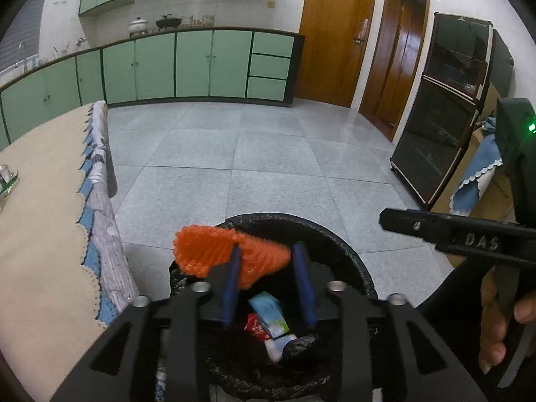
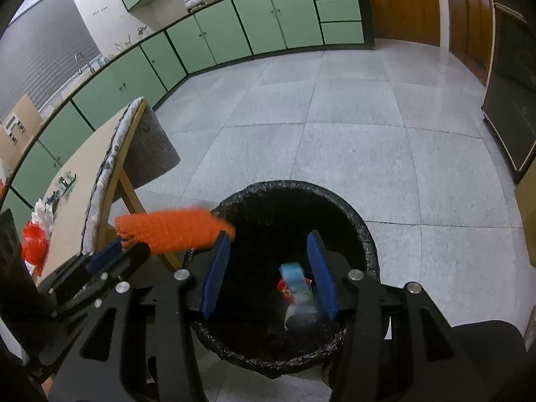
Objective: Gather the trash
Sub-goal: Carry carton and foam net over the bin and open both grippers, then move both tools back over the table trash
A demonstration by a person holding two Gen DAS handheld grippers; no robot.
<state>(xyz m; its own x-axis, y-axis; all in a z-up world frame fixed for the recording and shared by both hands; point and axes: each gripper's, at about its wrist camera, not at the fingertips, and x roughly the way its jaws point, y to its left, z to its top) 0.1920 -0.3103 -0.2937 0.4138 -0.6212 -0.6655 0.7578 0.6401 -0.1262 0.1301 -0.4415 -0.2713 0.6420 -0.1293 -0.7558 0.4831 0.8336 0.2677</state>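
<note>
Orange net (image 1: 231,256) overhangs bin rim (image 1: 351,251)

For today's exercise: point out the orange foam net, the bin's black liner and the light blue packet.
orange foam net (image 1: 214,251): left wrist view, mesh middle.
black liner (image 2: 351,211): right wrist view, rim.
light blue packet (image 1: 269,313): left wrist view, wrapper middle.

Wide open grey tile floor (image 2: 335,127) beyond the black-lined trash bin (image 1: 338,234), nothing standing on it. The bin's mouth is open, wrappers (image 2: 298,288) low inside. An orange foam net (image 1: 227,254) lies across its left rim, partly blocking that side. Table edge (image 1: 50,201) crowds in close on the left; the dark cabinet (image 1: 442,127) stands well off right.
</note>
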